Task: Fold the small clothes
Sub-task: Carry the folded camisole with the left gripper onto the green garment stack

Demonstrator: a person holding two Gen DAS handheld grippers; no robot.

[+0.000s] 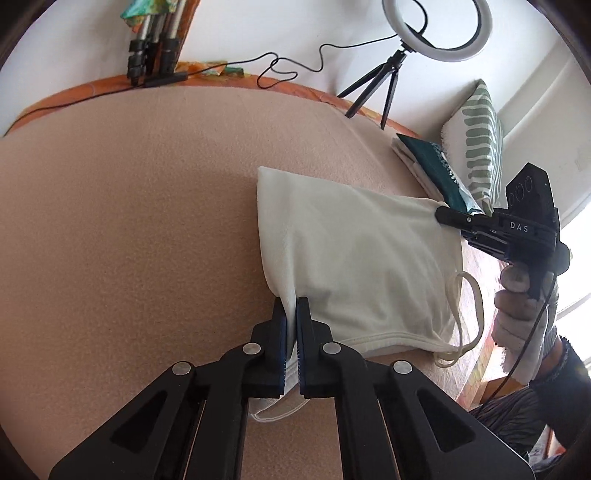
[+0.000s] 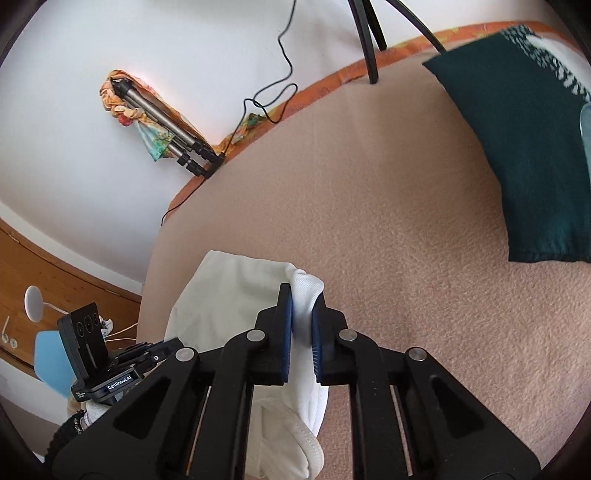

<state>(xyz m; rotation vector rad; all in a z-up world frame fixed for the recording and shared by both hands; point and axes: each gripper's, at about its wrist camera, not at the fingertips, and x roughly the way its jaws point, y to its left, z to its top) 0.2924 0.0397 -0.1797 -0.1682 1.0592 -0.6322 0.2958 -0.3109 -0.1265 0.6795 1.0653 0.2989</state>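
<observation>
The white top (image 1: 351,258) lies on the pink-blanketed bed (image 1: 129,221), stretched between both tools. The left tool (image 1: 291,314) is clamped on one edge of the fabric. The right tool (image 2: 303,314) is clamped on the opposite corner, near the folded dark green garment (image 2: 524,155).

Both cams ride on the handheld grippers, looking forward and down along the fingers, super close to the beige blanket (image 1: 129,221). The left one faces the far wall with the ring light (image 1: 436,29) up top, and the right gripper (image 1: 448,216) shows at its right edge. The right cam is rolled, so the wall runs diagonally, and the left gripper (image 2: 173,345) sits low on its left. Shared: the white top (image 1: 351,258), the dark green cloth (image 2: 517,147), the folded tripod (image 2: 166,125).
</observation>
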